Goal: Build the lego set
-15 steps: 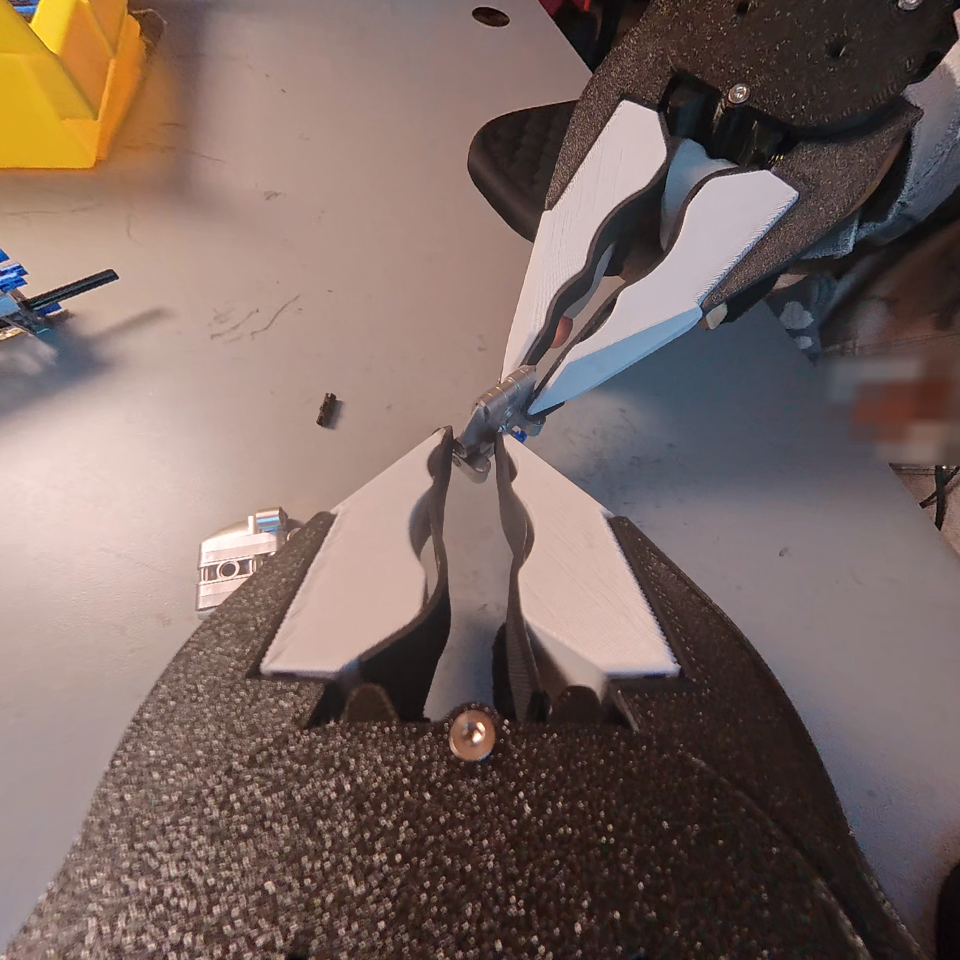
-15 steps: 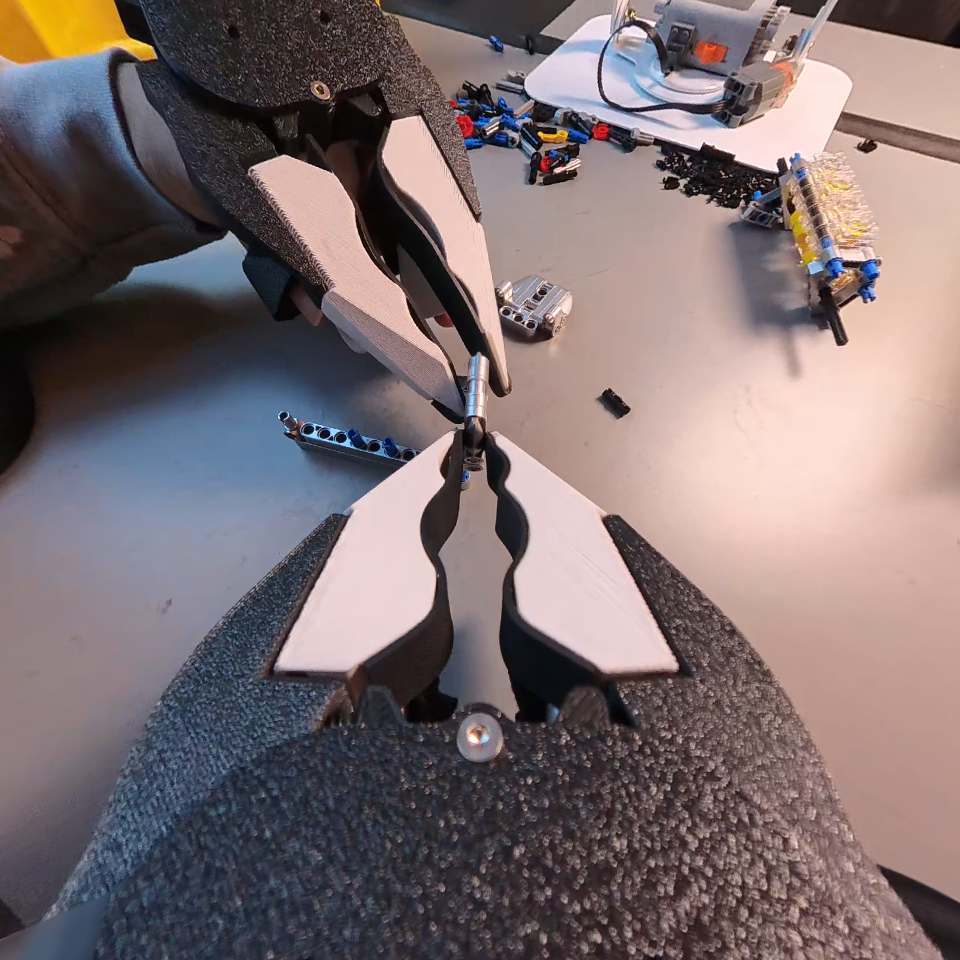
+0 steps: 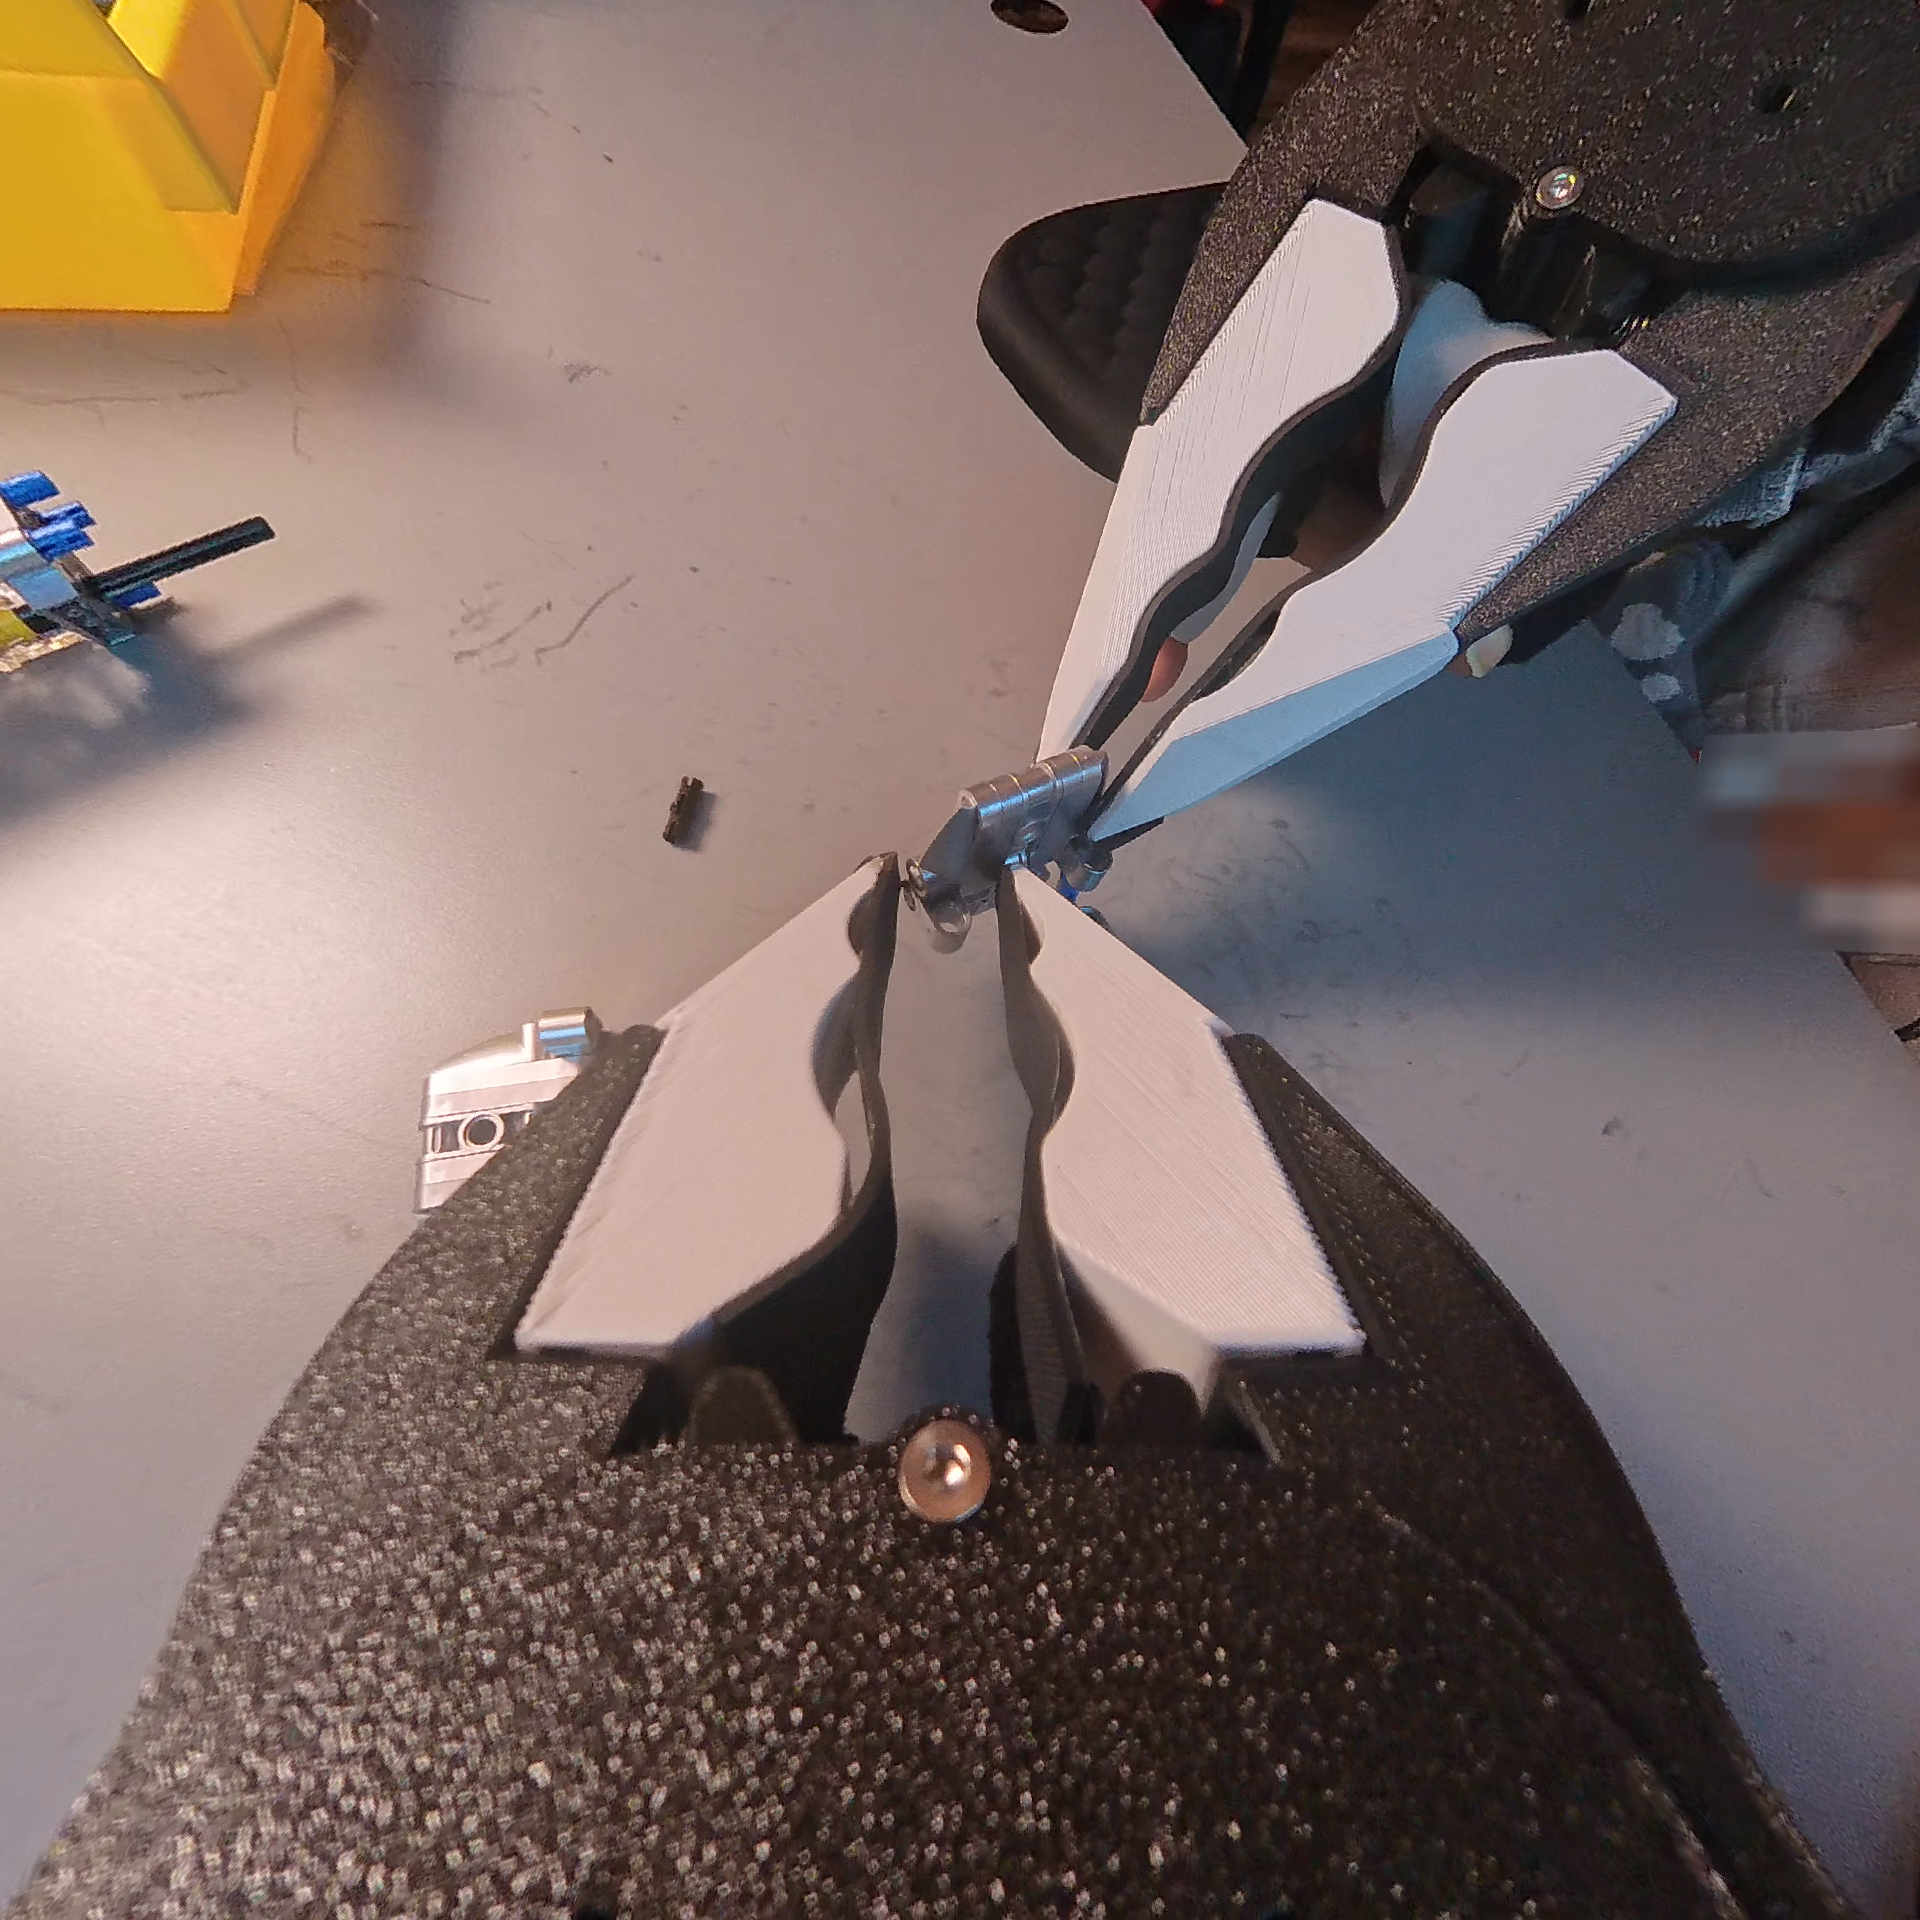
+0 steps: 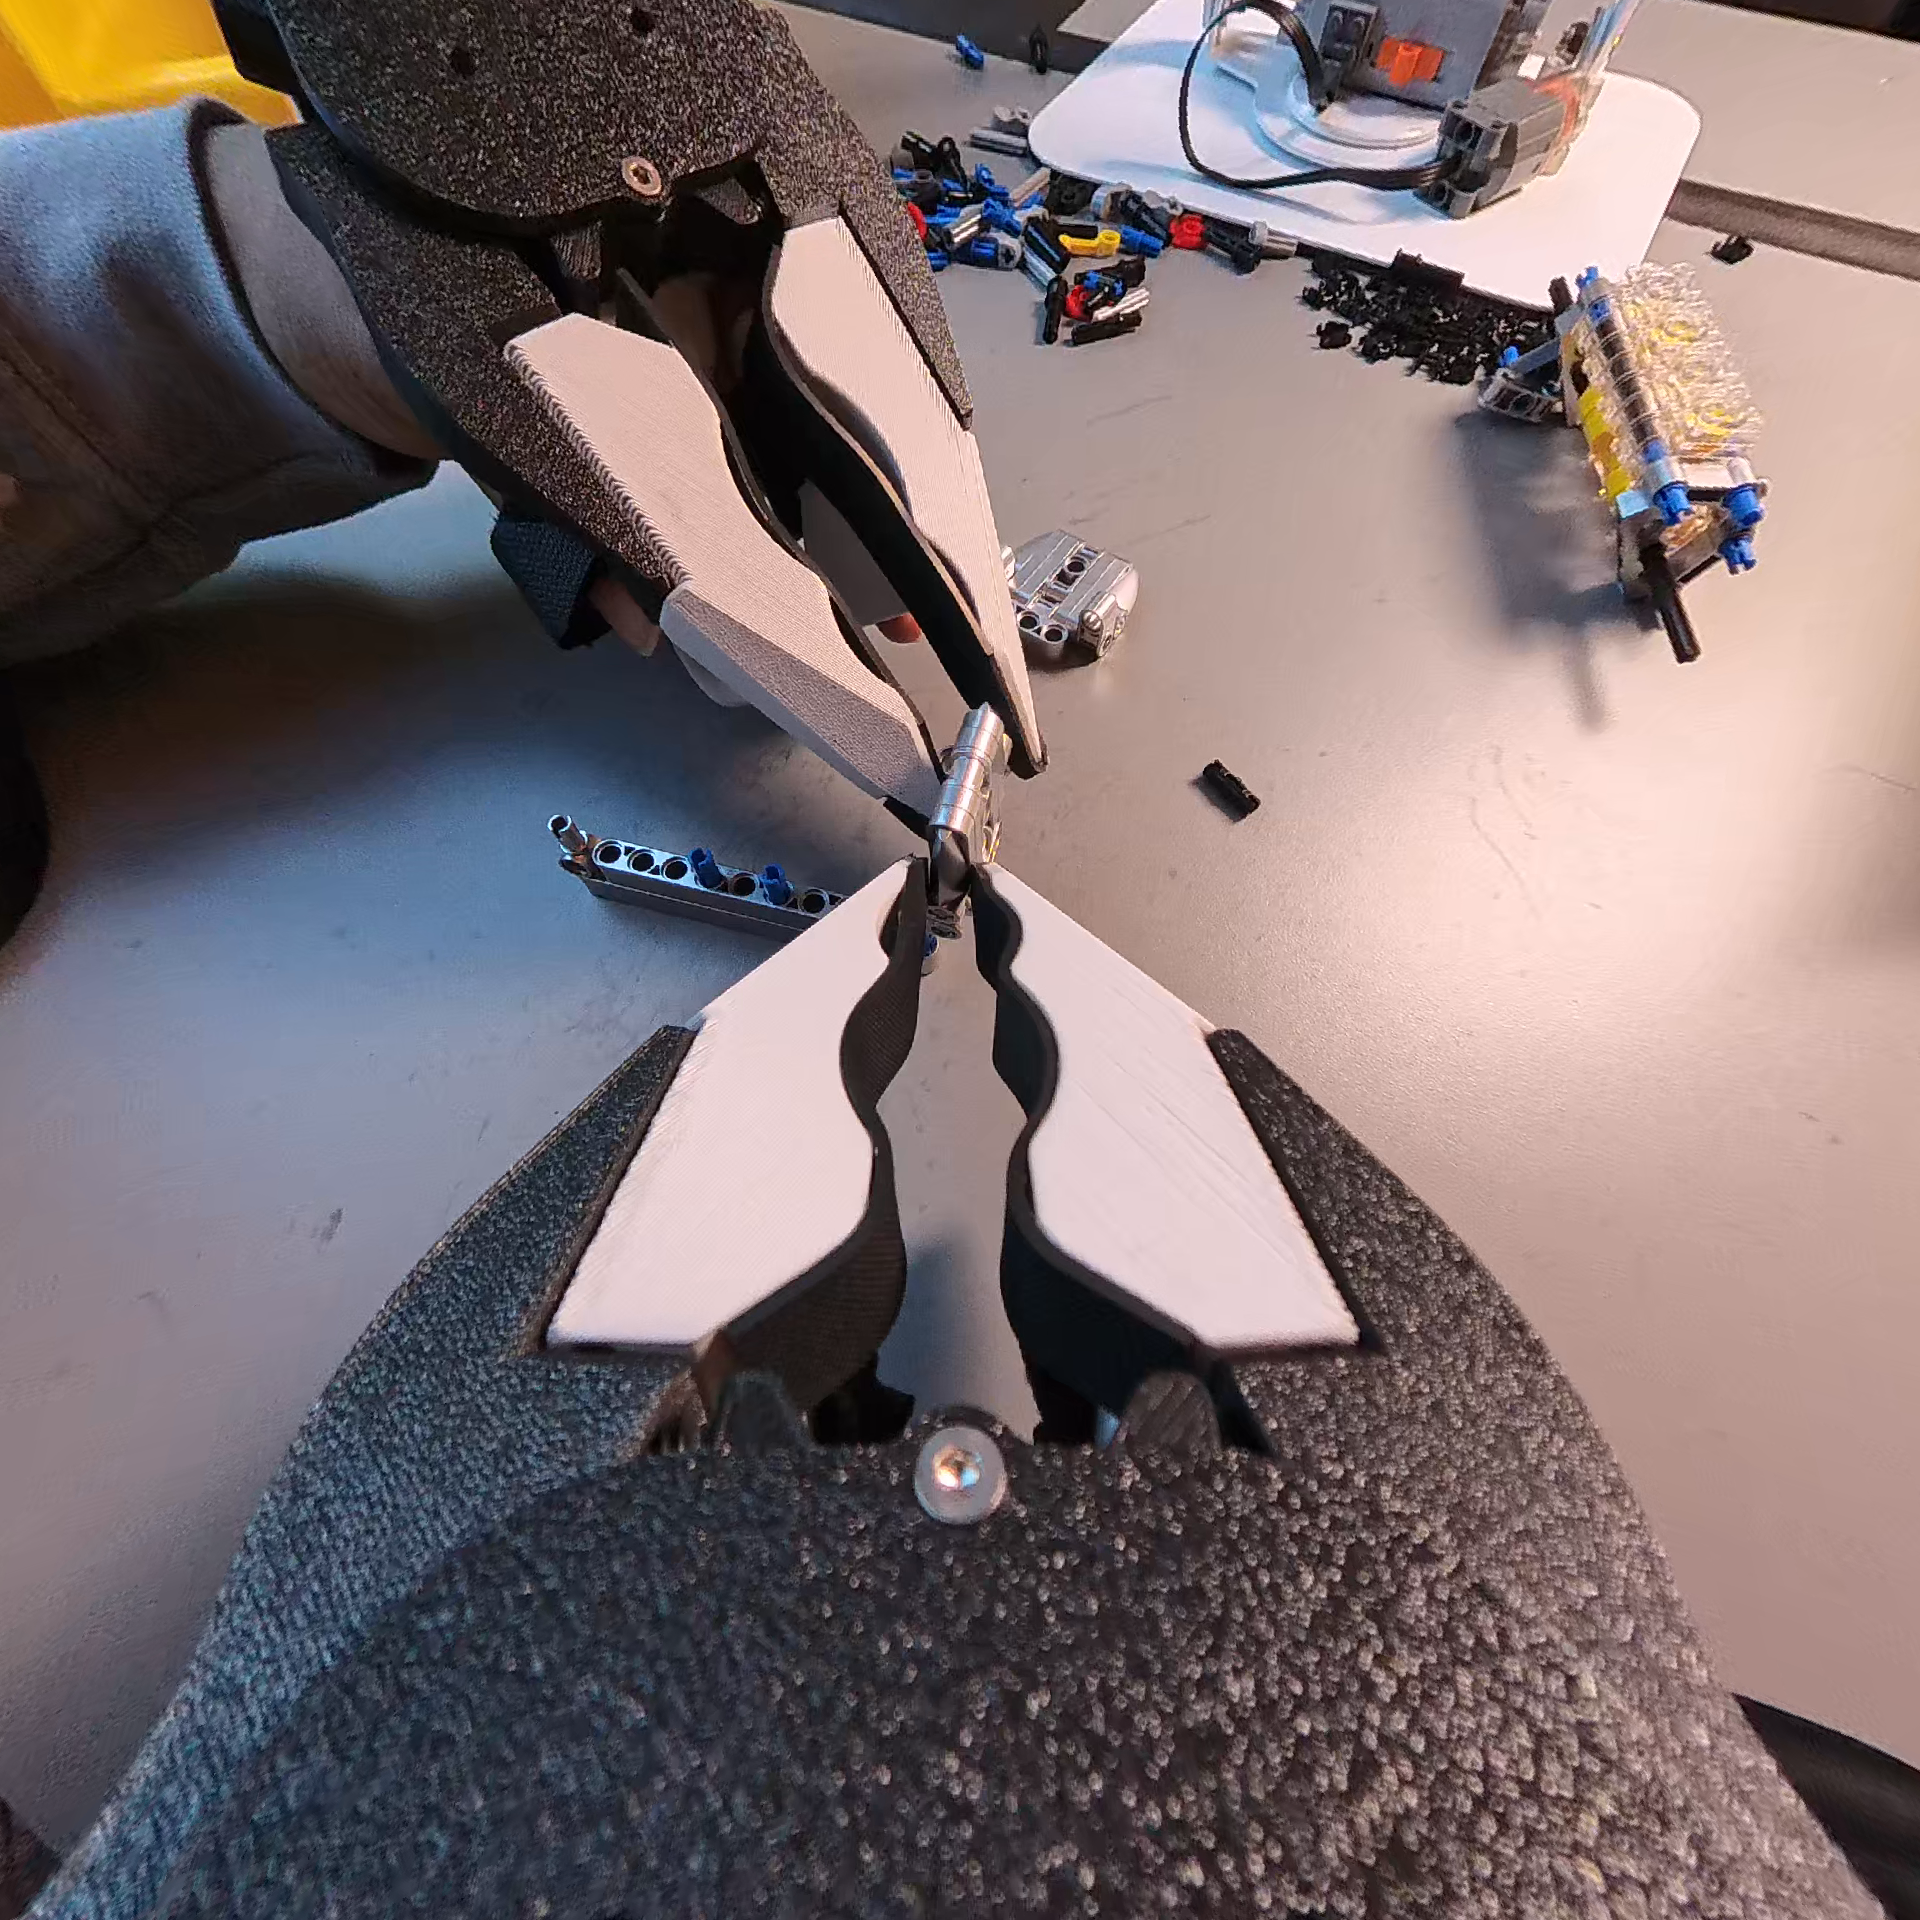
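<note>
Above the middle of the grey desk (image 4: 1455, 1039), left gripper (image 3: 951, 894) and right gripper (image 4: 951, 899) each pinch an end of a small silver connector (image 3: 1023, 831) (light, rigid, likely slippery), jaws nearly closed.

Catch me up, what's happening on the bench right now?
A person holds two handheld grippers tip to tip above the grey table. The left gripper and the right gripper are both shut on the same small silver beam piece, one at each end, lifted off the surface. A long grey beam with blue pins, a silver block and a loose black pin lie nearby.
</note>
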Motion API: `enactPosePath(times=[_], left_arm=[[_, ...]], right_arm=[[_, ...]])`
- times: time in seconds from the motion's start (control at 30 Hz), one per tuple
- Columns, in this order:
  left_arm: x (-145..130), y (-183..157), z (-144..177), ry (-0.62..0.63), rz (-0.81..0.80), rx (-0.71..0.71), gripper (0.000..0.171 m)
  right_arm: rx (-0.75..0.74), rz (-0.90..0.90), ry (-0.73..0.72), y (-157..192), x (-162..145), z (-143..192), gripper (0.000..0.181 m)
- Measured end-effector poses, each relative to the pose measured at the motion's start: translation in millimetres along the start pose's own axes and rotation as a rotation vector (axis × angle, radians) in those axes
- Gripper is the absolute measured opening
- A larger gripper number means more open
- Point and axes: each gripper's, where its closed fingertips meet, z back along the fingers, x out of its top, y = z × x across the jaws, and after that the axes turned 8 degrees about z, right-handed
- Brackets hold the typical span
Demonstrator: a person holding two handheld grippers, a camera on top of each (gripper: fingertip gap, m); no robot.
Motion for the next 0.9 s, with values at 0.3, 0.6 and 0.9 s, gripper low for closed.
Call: enactPosePath(times=[0.3,0.6,0.9], left_arm=[[-3.6,1.9,-1.0,0.021,0.004,0.020,0.015],[-10.2,-4.1,-5.3,0.060,-0.063,0.049,0.014],[-11.3,-1.1,-3.6,0.095,-0.142,0.123,0.013]], right_arm=[[0.024,0.016,0.038,-1.3,-1.6,-2.9,0.007],[0.016,0.101,0.077,3.5,-11.4,-2.3,0.007],[0.008,0.138,0.068,4.6,-17.0,1.5,0.007]])
